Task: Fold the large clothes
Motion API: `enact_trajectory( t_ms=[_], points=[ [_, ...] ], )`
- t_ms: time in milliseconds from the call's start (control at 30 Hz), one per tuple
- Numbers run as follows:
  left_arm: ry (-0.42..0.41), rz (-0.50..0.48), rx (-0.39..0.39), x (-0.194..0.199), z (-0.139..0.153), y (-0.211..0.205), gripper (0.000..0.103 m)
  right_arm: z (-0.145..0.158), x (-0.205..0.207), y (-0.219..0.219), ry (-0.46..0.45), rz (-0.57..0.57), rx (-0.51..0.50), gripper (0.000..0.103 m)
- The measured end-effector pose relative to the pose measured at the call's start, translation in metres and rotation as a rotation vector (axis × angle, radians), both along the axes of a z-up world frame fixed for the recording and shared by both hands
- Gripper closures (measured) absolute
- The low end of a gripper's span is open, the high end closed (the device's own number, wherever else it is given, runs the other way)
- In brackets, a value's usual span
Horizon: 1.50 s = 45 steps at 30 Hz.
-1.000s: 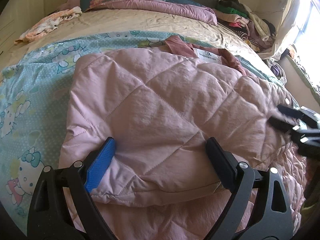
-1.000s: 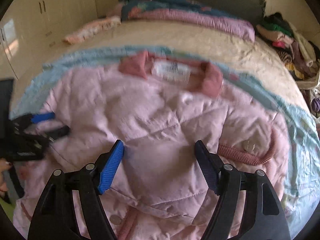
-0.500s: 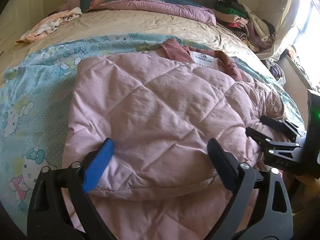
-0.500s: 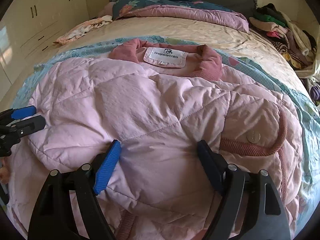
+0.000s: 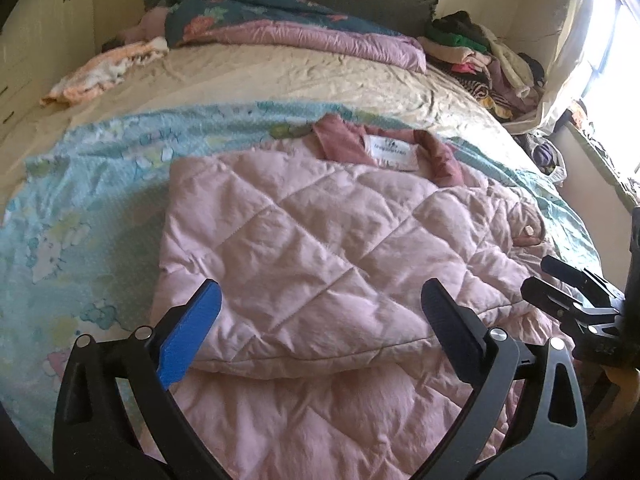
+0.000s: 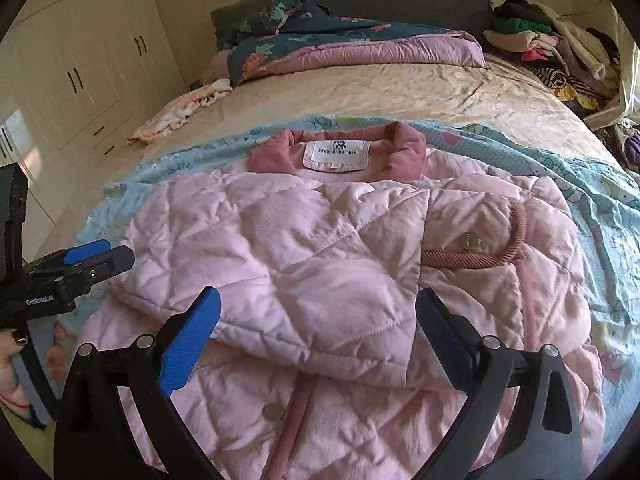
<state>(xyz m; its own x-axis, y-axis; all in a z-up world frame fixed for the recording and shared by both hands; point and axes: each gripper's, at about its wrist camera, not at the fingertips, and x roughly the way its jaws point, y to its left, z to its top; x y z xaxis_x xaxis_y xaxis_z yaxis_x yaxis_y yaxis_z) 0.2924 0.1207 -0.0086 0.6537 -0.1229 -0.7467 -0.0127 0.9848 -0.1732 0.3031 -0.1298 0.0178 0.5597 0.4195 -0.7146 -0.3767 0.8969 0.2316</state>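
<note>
Jacket [image 6: 320, 264] lies below both opening hand-held grippers, unheld.

A white rectangular neck label [image 6: 335, 155] sewn inside the dusty-rose collar of the pale pink quilted jacket [image 6: 320, 264] carried a small logo above one line of dark capitals, too small to read surely. The black left gripper [image 6: 98, 258] bore white lettering reading roughly "GenRobot.AI".

Left gripper [image 5: 320, 322] angled downward, jaws opening wide, nothing pressed between. Right gripper [image 6: 318, 320] likewise, at its 3 o'clock. Hand [image 6: 12, 360] gripping the left handle.
</note>
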Motion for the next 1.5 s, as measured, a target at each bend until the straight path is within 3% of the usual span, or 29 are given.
enact_trajectory(
  t_ms=[533,1000,1500],
  points=[
    [-0.063,-0.014,-0.019,-0.027,0.037,-0.005,0.01,0.04,-0.04,-0.025,-0.057,-0.05,0.041,0.005],
    [-0.159,-0.006,-0.044,-0.085,0.075,-0.01,0.01,0.078,-0.08,-0.051,-0.123,-0.065,0.043,0.005],
    [-0.193,0.014,-0.041,-0.137,0.089,-0.025,0.01,0.101,-0.124,-0.084,-0.176,-0.08,0.067,0.005]
  ],
)
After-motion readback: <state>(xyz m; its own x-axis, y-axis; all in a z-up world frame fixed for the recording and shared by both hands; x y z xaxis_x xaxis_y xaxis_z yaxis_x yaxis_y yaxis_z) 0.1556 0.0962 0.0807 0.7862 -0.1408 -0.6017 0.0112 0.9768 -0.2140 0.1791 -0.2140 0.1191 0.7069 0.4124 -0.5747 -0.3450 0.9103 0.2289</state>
